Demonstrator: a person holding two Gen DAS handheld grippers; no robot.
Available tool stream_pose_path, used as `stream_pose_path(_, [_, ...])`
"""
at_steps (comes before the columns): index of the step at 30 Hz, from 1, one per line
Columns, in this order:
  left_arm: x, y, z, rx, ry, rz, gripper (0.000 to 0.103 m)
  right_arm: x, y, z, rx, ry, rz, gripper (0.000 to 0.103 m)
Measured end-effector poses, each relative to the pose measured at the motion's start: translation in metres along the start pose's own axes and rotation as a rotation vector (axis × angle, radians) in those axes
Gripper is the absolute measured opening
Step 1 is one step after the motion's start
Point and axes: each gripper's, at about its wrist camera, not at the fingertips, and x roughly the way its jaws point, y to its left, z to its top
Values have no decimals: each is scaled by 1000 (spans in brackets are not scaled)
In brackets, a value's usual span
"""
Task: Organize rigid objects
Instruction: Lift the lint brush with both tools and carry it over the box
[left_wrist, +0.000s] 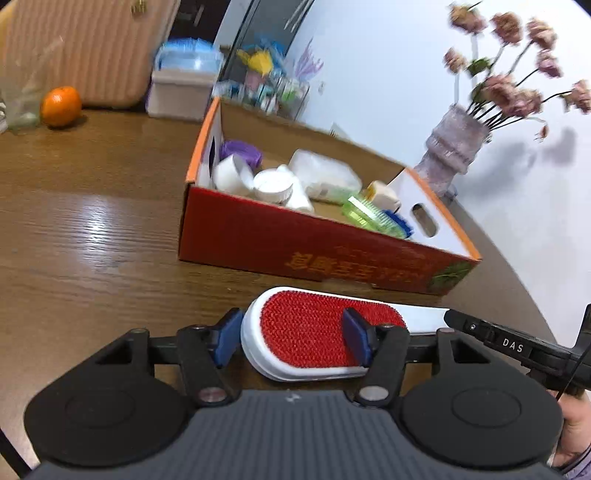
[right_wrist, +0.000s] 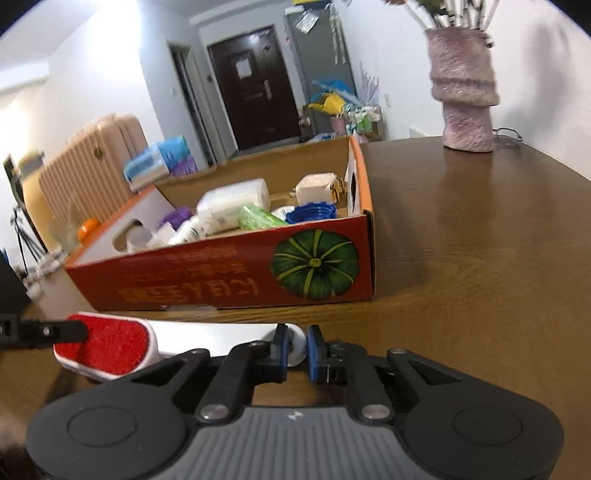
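A white lint brush with a red pad (left_wrist: 317, 330) lies across the wooden table in front of a red cardboard box (left_wrist: 295, 240). My left gripper (left_wrist: 291, 338) is shut on the brush's head, one blue pad at its end and one on the red pad. My right gripper (right_wrist: 297, 349) is shut on the tip of the brush's white handle (right_wrist: 221, 338); the red head (right_wrist: 110, 349) shows at the left. The box (right_wrist: 221, 280) holds several white containers, a purple item, a green brush and a blue lid.
A textured vase (right_wrist: 463, 88) with dried flowers (left_wrist: 517, 74) stands on the table right of the box. An orange (left_wrist: 61, 106) and a clear bag lie at the far left. A pink suitcase (left_wrist: 85, 48) and a white bin (left_wrist: 181, 92) stand beyond the table.
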Motion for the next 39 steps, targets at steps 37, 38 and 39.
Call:
stream_pose_path(37, [-197, -41, -75, 171, -443, -171, 59, -225, 64, -59, -15, -465, 69, 12])
stream_pose_path(38, [-191, -42, -67, 180, -443, -170, 59, -221, 63, -54, -16, -465, 68, 12])
stream_pose_path(39, [-187, -42, -60, 186, -441, -170, 59, -214, 61, -45, -19, -463, 65, 12])
